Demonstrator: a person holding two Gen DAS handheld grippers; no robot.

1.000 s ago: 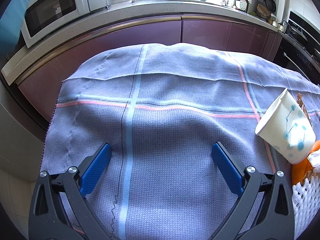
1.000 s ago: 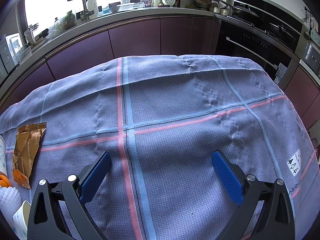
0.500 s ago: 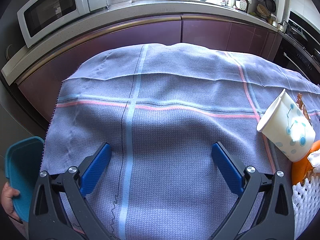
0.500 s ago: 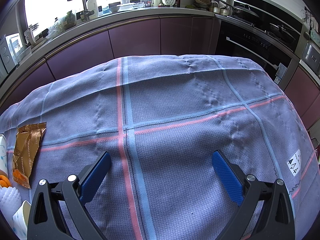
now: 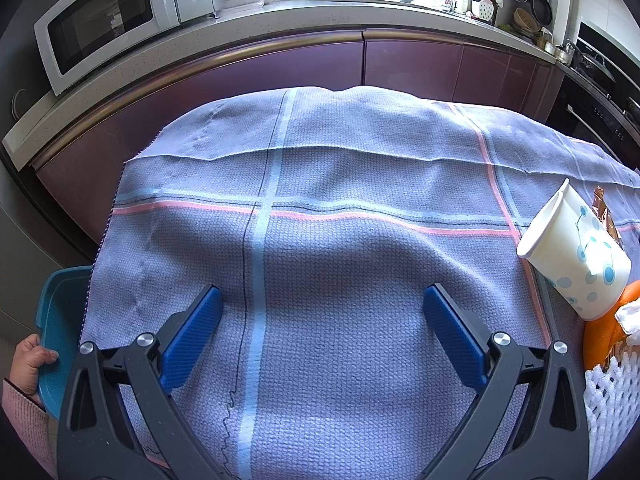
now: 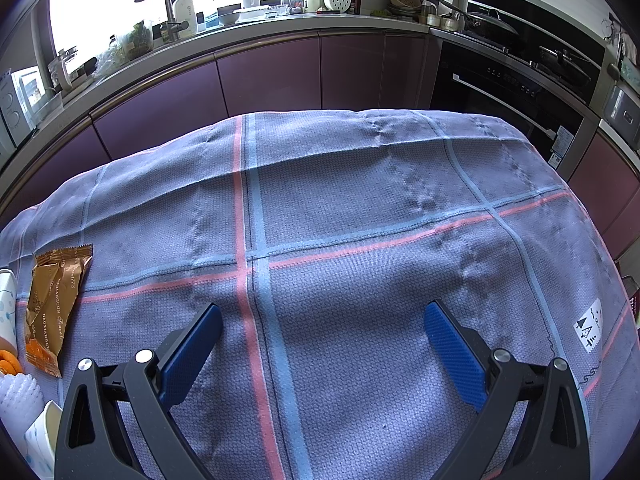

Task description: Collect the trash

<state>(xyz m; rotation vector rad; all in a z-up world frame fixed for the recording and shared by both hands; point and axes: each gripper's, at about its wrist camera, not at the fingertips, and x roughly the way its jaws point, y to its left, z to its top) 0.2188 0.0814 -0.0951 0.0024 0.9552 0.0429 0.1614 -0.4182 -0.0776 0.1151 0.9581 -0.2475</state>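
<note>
Black gripper (image 5: 322,312), blue pads (image 5: 192,338)

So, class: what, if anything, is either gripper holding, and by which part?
Nothing: the left gripper and right gripper are both open over the cloth.

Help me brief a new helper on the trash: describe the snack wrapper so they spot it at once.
On the checked blue-grey cloth covering the table, look to the left edge in the right wrist view. The snack wrapper lies flat beside a paper cup; it alone is shiny golden-brown with printed lettering.
</note>
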